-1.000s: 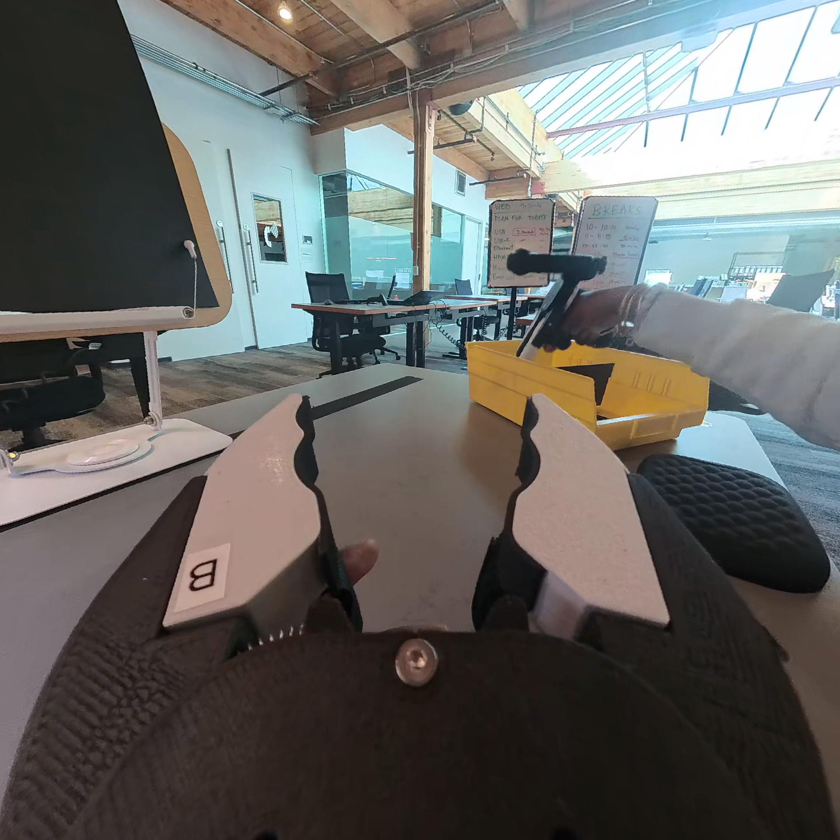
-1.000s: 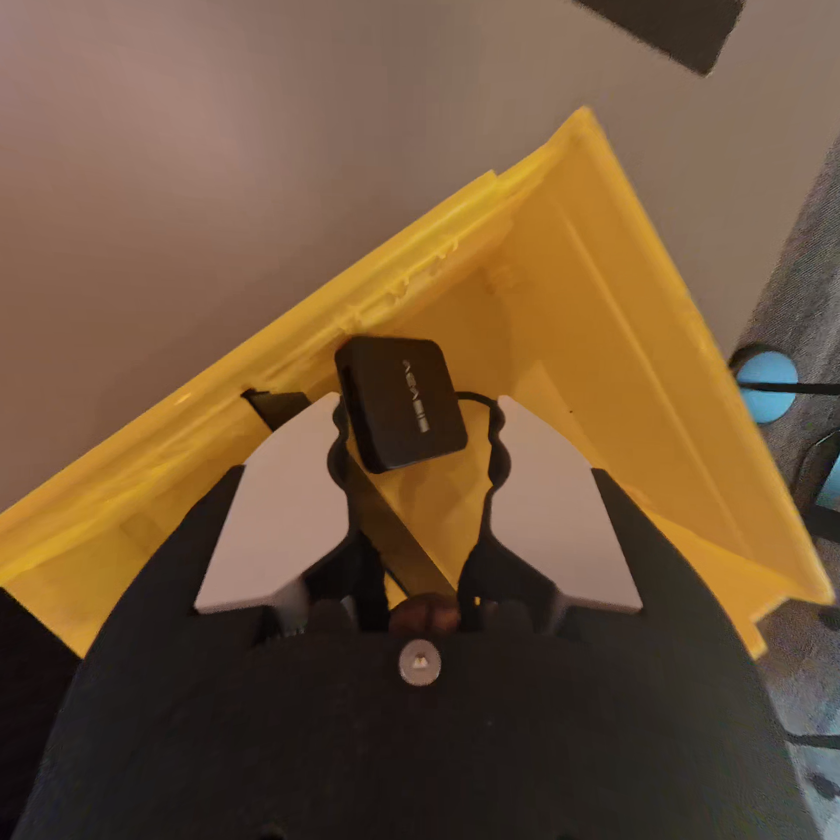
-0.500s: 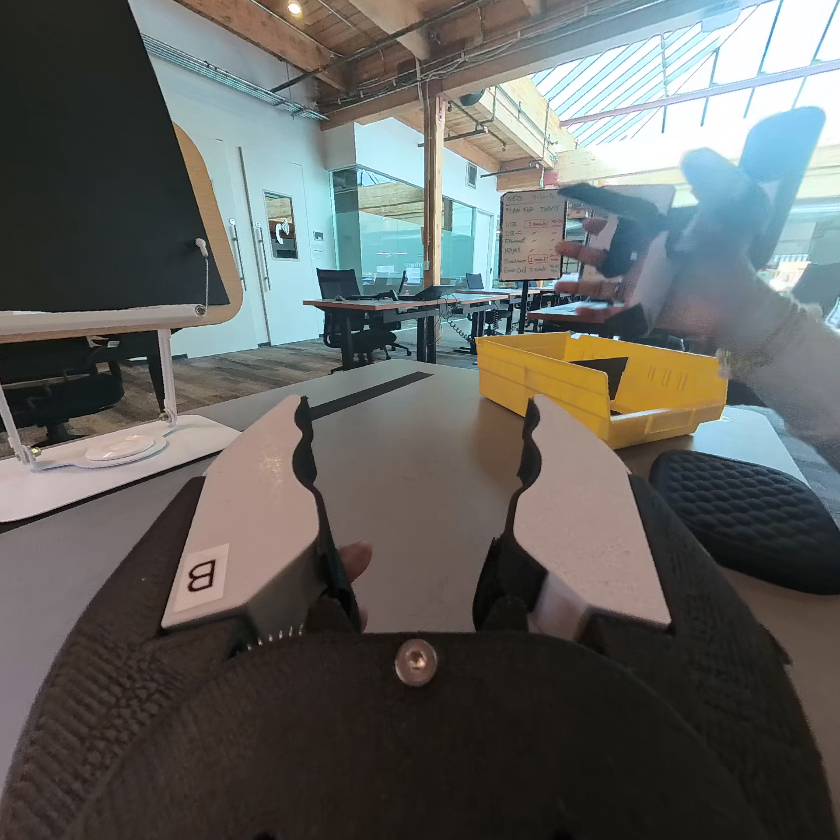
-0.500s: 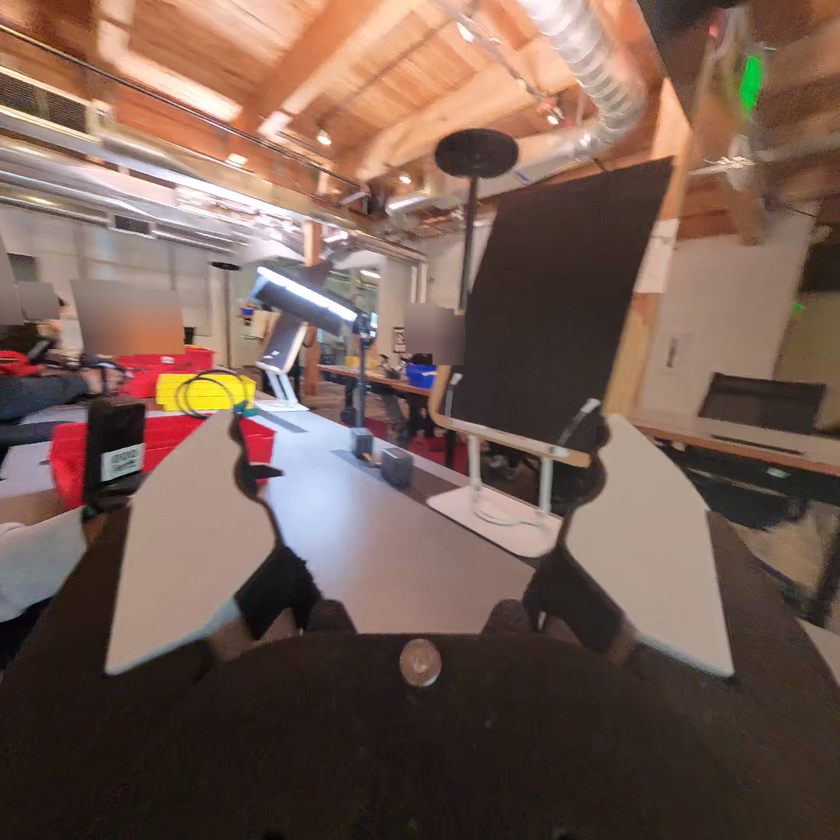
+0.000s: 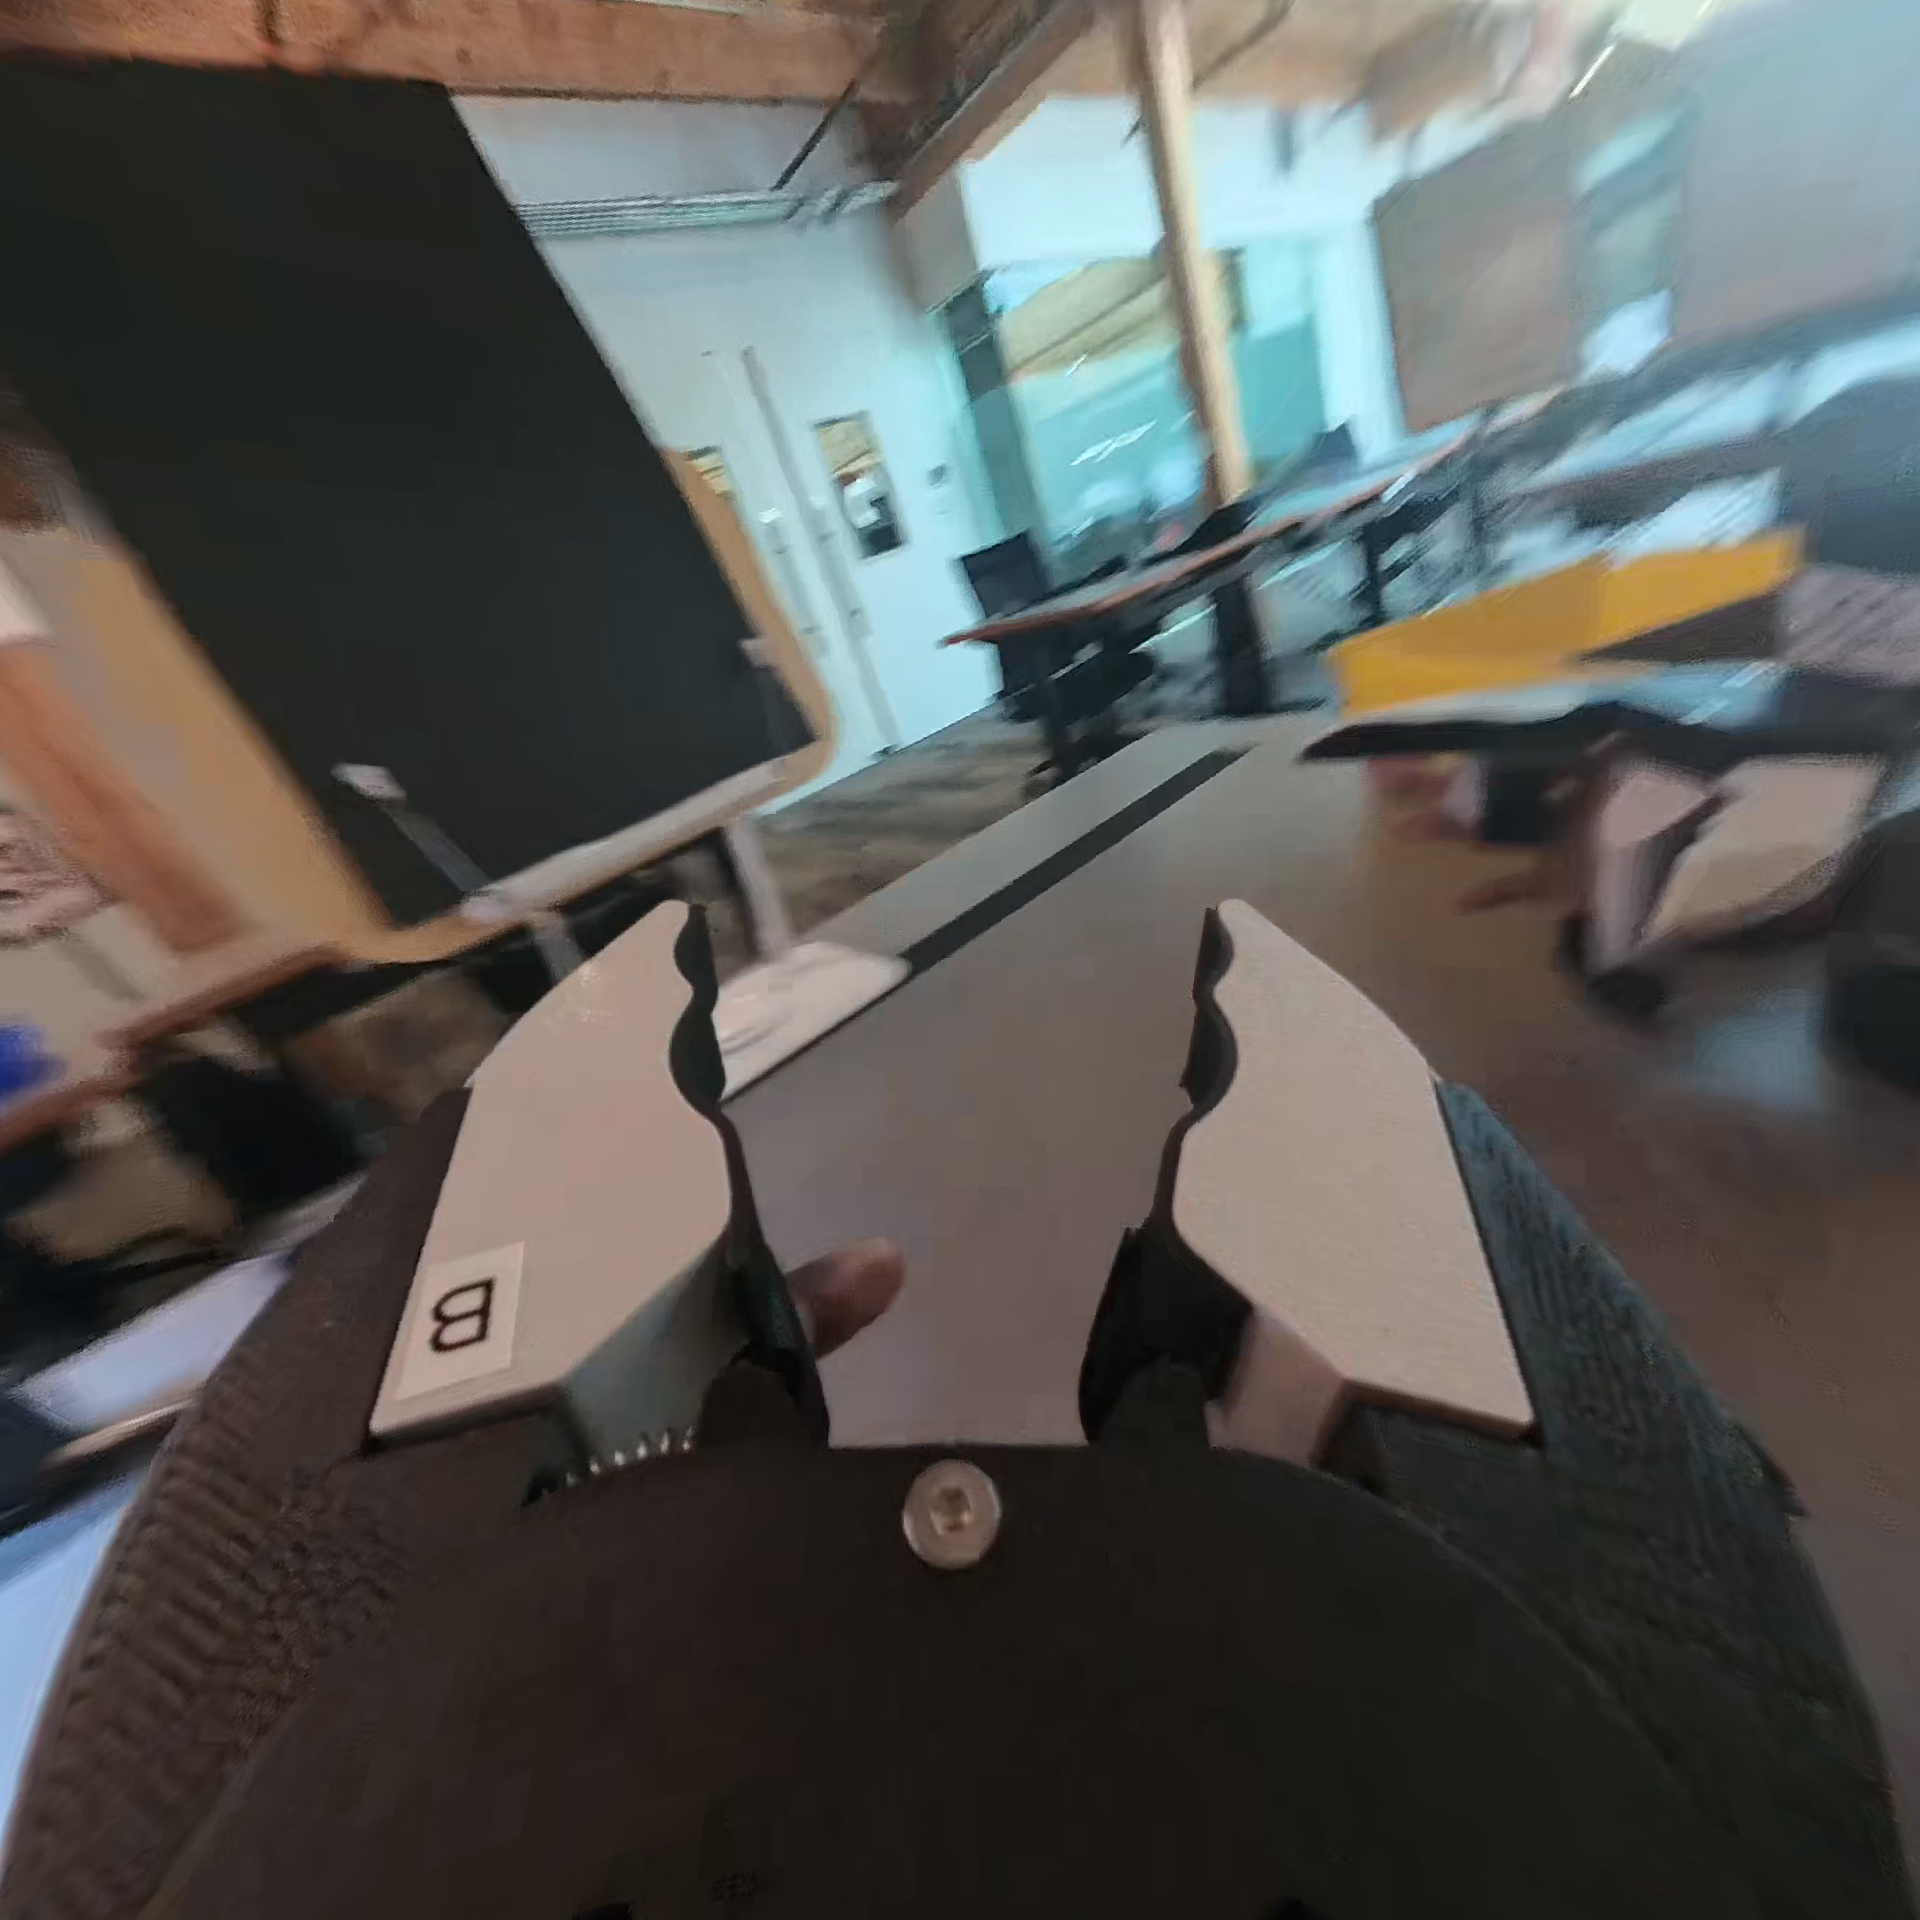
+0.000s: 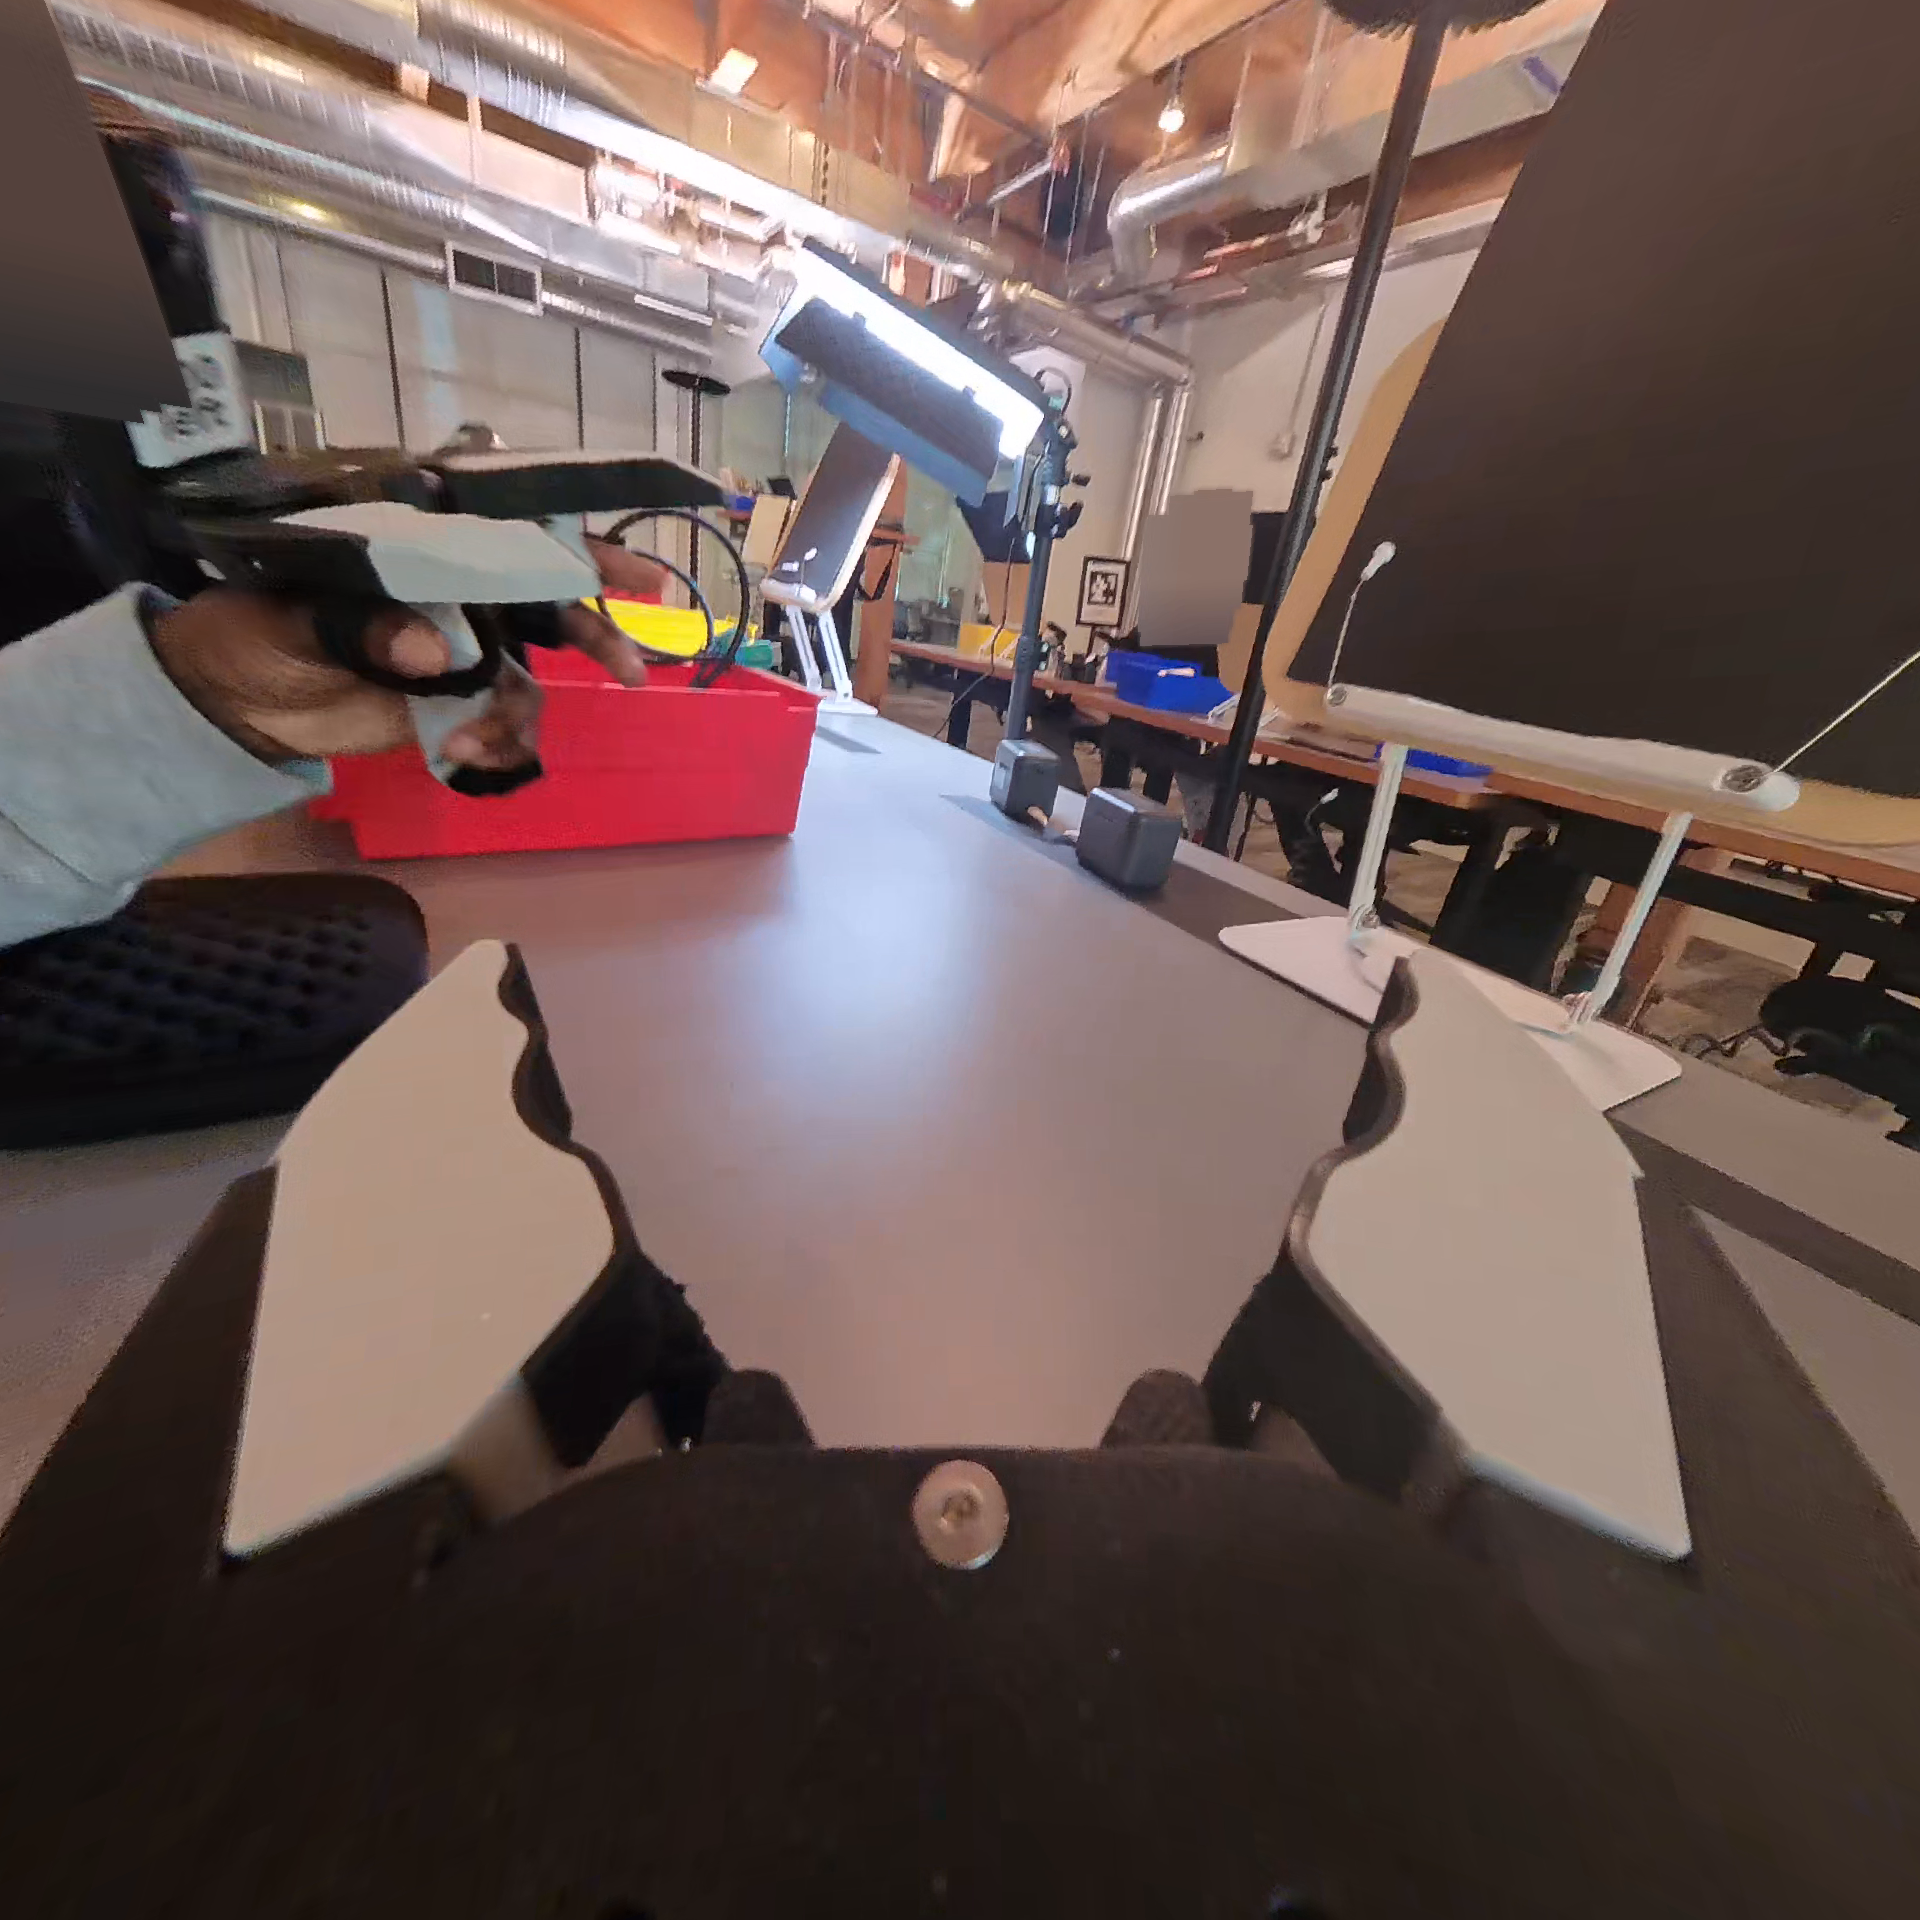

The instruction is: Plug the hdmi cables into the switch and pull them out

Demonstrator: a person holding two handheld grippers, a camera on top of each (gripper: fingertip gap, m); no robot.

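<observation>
Both grippers are empty: the right gripper, with flat grey wavy-edged fingers, gapes wide over the smooth grey table; the left gripper is moderately spread. At ten o'clock a looped black cable rises from the red plastic bin; no switch can be made out.

Both grippers: black textured bodies, grey scalloped fingers, silver screw at centre; left has a lettered sticker. Pale sleeve.
</observation>
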